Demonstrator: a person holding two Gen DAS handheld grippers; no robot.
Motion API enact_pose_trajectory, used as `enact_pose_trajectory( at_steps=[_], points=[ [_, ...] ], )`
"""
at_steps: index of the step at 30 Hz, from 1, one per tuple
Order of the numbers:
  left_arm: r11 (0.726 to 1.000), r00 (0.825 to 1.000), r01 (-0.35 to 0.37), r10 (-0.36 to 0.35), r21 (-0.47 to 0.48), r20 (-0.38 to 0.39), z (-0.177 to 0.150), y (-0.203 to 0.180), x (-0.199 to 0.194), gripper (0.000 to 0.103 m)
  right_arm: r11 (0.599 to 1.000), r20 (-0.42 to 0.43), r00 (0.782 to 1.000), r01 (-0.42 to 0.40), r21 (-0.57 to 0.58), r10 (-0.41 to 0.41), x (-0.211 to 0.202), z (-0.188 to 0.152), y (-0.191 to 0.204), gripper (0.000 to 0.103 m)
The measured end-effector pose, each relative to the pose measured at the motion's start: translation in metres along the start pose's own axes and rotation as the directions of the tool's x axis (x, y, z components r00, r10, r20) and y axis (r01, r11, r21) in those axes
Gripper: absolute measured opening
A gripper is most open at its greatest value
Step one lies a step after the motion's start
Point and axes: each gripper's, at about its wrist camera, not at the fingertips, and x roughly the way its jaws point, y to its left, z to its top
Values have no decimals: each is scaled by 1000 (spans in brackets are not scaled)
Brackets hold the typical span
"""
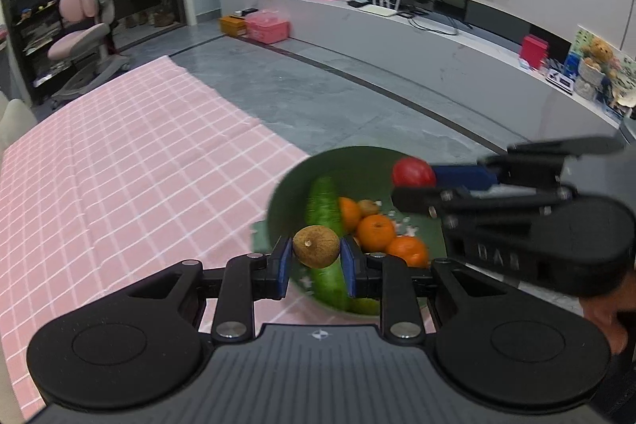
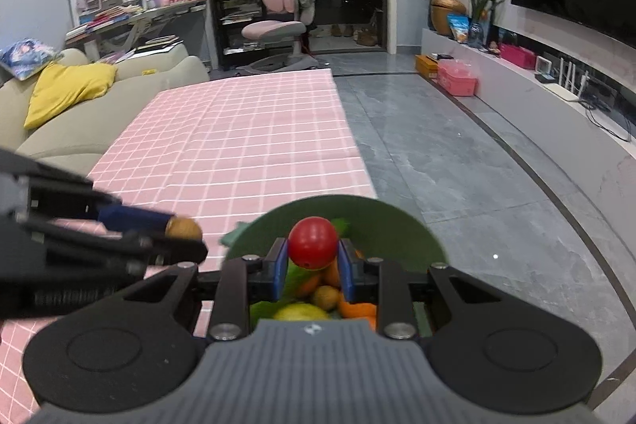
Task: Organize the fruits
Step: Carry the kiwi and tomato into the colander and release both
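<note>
Left gripper (image 1: 316,252) gripping brown kiwi (image 1: 316,246) above green bowl (image 1: 286,185); right gripper (image 1: 413,181) clamping red tomato (image 1: 412,173) over bowl's far side; cucumber (image 1: 324,203), oranges (image 1: 375,231) lying inside bowl.

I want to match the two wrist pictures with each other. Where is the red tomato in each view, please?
Left wrist view: the red tomato is at right of centre, held at the tip of the right gripper, above the green bowl.
Right wrist view: the tomato is at lower centre, between the blue fingers, over the same bowl.
Shared landmark: the pink checked tablecloth.
</note>
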Motion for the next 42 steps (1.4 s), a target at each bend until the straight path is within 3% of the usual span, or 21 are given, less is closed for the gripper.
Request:
enact_pose_trajectory(
  at_steps=[8,16,39,42],
  points=[
    [999,999,34,-34,10,-24,4,-31,28,29,1000,-42,999,27,8,-27,12,4,-30,23],
    [999,997,9,-13,-51,-78,-1,-30,69,29,1000,-138,990,6,7,-5,47,-4,-49,23],
    [999,989,3,-9,-43,-145,-3,-47,97,29,998,-292,955,-49,34,57,101,-6,-64,24],
    [999,990,-15,9,-46,-137,-1,-48,92,34,998,-296,953,-50,43,60,99,-5,-66,25]
  ],
)
